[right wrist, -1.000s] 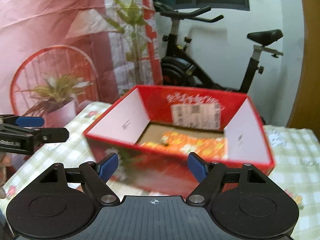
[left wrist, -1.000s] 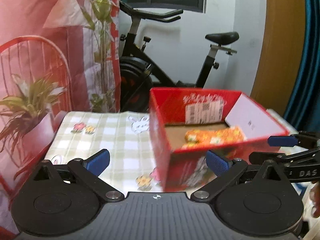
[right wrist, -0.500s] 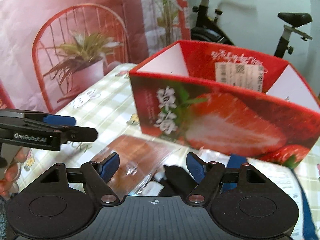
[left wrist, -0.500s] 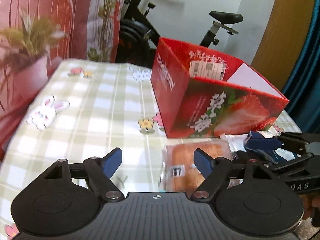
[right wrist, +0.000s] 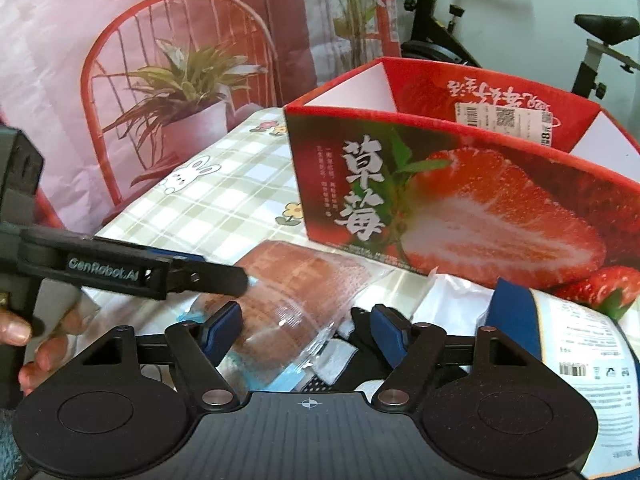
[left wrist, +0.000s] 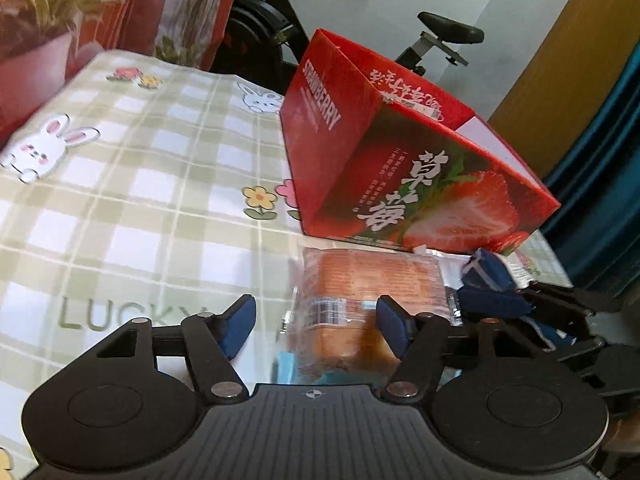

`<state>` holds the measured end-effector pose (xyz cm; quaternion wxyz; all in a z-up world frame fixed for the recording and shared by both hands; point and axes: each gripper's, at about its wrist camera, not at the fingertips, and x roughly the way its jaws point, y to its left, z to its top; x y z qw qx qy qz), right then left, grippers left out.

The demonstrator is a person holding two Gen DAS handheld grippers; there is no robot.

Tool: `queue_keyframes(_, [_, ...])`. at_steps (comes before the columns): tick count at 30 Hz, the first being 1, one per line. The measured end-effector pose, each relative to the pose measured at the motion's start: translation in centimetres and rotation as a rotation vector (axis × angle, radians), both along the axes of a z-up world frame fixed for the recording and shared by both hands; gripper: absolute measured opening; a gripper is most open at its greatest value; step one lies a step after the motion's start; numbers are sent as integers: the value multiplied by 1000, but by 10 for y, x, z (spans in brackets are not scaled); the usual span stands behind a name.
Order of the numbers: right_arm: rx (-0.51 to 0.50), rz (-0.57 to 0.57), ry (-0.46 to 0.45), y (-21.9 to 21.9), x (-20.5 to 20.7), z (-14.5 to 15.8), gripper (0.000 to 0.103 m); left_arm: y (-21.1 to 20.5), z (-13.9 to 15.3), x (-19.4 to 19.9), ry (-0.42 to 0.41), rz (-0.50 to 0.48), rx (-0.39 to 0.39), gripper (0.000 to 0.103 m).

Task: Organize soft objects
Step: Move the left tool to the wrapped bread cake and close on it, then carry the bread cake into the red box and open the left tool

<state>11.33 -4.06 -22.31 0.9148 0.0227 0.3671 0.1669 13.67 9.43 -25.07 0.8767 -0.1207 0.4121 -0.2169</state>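
Both grippers' fingers are spread open, the left gripper (left wrist: 312, 322) over a clear-wrapped brown bread loaf (left wrist: 360, 280); red strawberry-printed cardboard box (left wrist: 400, 168) at 12 o'clock, right gripper (right wrist: 306, 330).

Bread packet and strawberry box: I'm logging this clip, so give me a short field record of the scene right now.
surface: checked tablecloth with rabbits and flowers
box: red strawberry box, open top, upright
bread packet: clear-wrapped bread packet lying flat on the cloth in front of the box
other packets: white and blue packets to the right of the bread
left gripper: open, low over the bread packet's near end
right gripper: open, low over the packets, holding nothing
background: exercise bike, potted plant
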Motion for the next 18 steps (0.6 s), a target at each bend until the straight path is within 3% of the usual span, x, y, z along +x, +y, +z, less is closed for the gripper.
queue_keyframes(9, [54, 26, 16, 0, 7, -7, 60, -3, -9, 6, 35, -35, -112, 62])
queue_keyframes(18, [103, 19, 18, -7, 8, -7, 49, -14, -2, 6, 20, -49, -101, 59])
